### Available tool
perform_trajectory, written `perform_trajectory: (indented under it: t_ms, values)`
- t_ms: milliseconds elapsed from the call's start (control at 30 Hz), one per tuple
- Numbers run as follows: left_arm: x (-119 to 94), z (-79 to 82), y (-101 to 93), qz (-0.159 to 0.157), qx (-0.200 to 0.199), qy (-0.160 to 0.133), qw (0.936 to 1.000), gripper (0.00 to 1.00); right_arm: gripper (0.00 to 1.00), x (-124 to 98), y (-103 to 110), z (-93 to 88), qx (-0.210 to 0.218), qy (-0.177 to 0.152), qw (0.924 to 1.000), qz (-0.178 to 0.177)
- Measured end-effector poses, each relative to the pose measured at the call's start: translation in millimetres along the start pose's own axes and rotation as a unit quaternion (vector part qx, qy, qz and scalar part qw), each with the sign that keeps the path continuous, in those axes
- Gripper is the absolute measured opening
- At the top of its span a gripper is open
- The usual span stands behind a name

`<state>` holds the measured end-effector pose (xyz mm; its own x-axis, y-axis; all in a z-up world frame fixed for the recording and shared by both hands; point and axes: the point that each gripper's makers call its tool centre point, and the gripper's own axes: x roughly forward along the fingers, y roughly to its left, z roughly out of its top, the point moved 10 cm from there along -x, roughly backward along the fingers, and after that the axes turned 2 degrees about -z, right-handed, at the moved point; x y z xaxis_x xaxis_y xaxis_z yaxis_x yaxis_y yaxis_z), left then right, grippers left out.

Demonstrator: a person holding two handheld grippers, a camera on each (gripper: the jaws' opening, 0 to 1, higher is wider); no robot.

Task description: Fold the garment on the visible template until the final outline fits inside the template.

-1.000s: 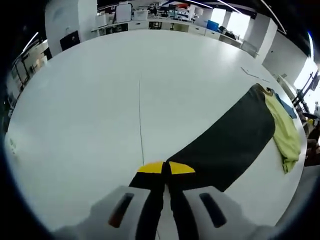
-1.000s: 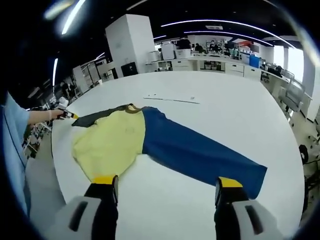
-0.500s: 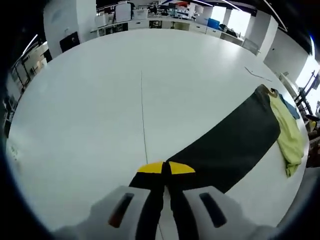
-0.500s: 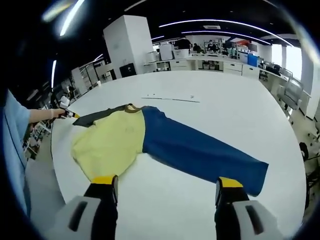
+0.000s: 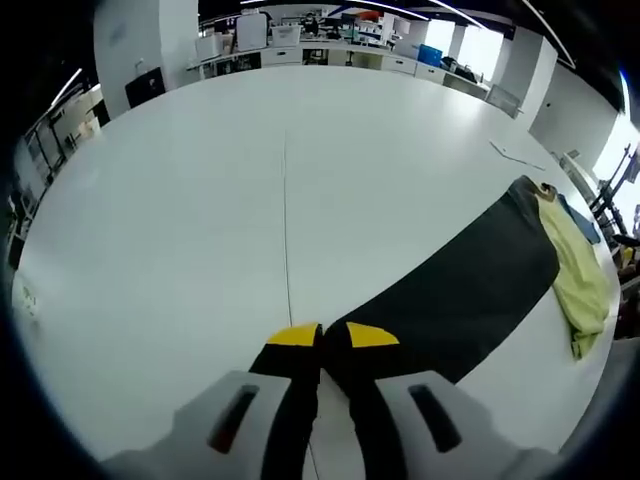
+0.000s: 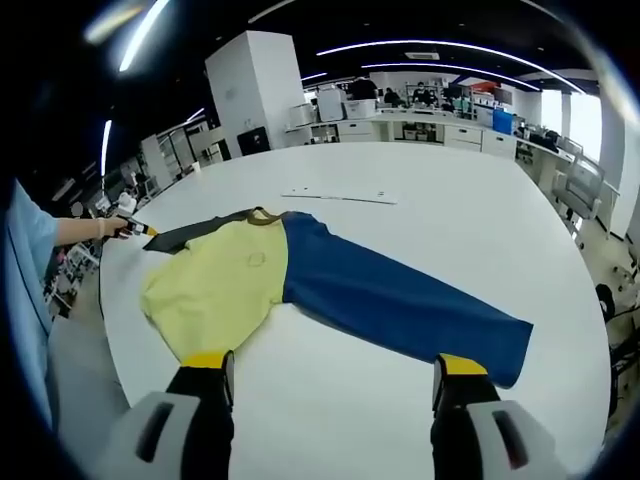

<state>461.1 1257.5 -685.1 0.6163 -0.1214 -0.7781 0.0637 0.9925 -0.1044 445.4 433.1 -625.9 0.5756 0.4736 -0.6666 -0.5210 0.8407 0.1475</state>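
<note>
A long-sleeved shirt [image 6: 250,285] is spread flat on a large white counter [image 6: 440,230], its yellow body lying toward the near-left edge as seen in the right gripper view. Its blue sleeve [image 6: 400,305] is stretched out across the counter toward the right tool [image 6: 335,375], whose yellow-tipped jaws are held wide apart above the counter with nothing between them. The black sleeve [image 5: 450,295] is extended the opposite way, and in the left gripper view its cuff is reached by the left tool [image 5: 333,336], whose jaws are almost closed, with only a thin gap at the tips; whether the cloth is actually pinched cannot be told. In the right gripper view the far end of that sleeve is met by the left tool, held in a person's hand [image 6: 108,228]. A thin seam line [image 5: 286,220] is seen running across the counter.
</note>
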Motion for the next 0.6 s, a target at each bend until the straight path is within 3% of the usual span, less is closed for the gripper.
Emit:
perform_trajectory:
  t_ms: [133, 367, 600]
  values:
    - [-4, 2.8, -5.0, -0.003, 0.023, -0.012, 0.9997, 0.32, 0.82, 0, 0, -1.8, 0.002, 0.0, 1.0, 0.0]
    - [-7, 8.0, -17.3, -0.055, 0.035, -0.038, 0.9971, 0.63, 0.83, 1, 4, -3.8, 0.004, -0.005, 1.0, 0.006]
    - [-13, 9.7, -34.4, -0.077, 0.064, -0.046, 0.9939, 0.82, 0.87, -2, 4, -2.5, 0.0, -0.014, 0.9999, 0.003]
